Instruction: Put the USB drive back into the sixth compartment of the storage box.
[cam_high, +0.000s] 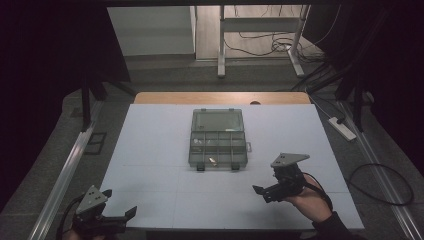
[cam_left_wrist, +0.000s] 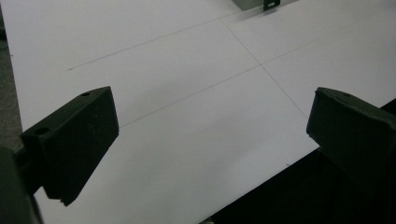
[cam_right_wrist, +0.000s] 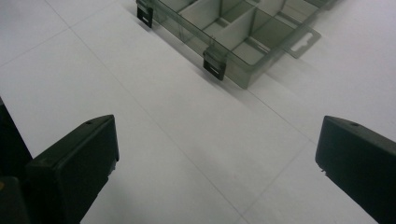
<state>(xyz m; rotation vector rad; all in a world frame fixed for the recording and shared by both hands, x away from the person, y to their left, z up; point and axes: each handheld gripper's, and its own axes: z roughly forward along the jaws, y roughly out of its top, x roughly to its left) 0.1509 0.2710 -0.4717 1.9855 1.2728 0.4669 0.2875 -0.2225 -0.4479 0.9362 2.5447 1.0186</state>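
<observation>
We saw the compartment box (cam_high: 218, 138) lying lid-open mid-worktop (cam_high: 150, 150). Our right gripper (cam_high: 263, 191) hovered near the box's front right corner, jaws wide apart; our left gripper (cam_high: 120, 216), equally spread, sat well apart from the box.

I see the clear grey compartment box (cam_high: 218, 145) lying flat mid-counter, lid (cam_high: 218, 120) open and laid back on the far side. Dividers form a grid; two dark latches (cam_right_wrist: 214, 65) hang off the near edge.
</observation>
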